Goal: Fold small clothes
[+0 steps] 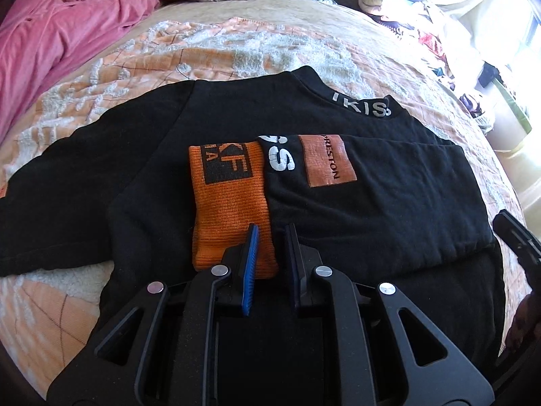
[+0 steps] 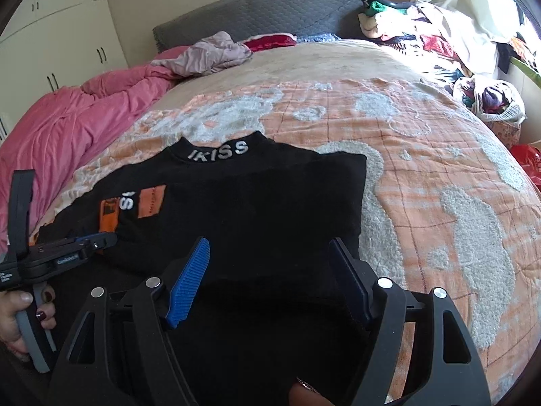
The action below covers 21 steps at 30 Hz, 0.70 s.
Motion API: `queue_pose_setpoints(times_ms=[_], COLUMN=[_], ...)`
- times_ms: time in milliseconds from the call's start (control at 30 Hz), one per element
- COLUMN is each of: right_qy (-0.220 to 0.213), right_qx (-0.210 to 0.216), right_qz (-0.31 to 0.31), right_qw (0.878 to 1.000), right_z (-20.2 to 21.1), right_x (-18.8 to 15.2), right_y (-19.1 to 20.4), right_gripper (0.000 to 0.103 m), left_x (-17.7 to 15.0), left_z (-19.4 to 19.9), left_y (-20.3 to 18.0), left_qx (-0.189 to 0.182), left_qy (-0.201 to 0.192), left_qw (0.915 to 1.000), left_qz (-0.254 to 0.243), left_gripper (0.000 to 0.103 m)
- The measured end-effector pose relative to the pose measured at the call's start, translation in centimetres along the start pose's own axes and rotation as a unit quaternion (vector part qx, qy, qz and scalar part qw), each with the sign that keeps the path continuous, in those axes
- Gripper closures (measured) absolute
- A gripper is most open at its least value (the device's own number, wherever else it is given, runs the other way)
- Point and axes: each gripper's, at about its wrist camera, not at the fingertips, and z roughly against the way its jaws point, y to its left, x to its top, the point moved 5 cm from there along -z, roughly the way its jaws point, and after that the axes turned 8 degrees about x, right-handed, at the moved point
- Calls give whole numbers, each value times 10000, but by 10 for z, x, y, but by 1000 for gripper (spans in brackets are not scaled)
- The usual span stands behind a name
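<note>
A: On the big peach and white fuzzy bed blanket (image 2: 422,155) your black long-sleeve top with orange patches (image 1: 338,209) lies flat so you can fold it. One sleeve is already folded across.

B: Which way does it point?

A: Collar away from you, long way front to back. Your left gripper (image 1: 272,233) is nearly shut on nothing, over the orange cuff (image 1: 230,209). Your right gripper (image 2: 270,253) is wide apart, holding nothing.

Left tool (image 1: 272,233): my black linkage frame, silver pivot pins, ribbed blue pads.
Right tool (image 2: 270,248): same build as mine.
Left hand (image 2: 23,318): dark-painted nails, grey trigger.
</note>
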Motion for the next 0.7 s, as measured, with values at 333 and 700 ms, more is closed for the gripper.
queue_pose_setpoints(times_ms=[333, 700], right_qy=[629, -72], right_qx=[-333, -241], right_qz=[-802, -272], right_qw=[9942, 9993], right_z=[-21, 6], right_x=[-17, 2], right_y=[-43, -17], right_gripper=[27, 27], left_x=[0, -2], left_z=[4, 14], left_y=[1, 3], left_qx=[-134, -272], left_qy=[27, -28], left_qw=[9999, 9996], left_qz=[23, 62], left_gripper=[93, 88])
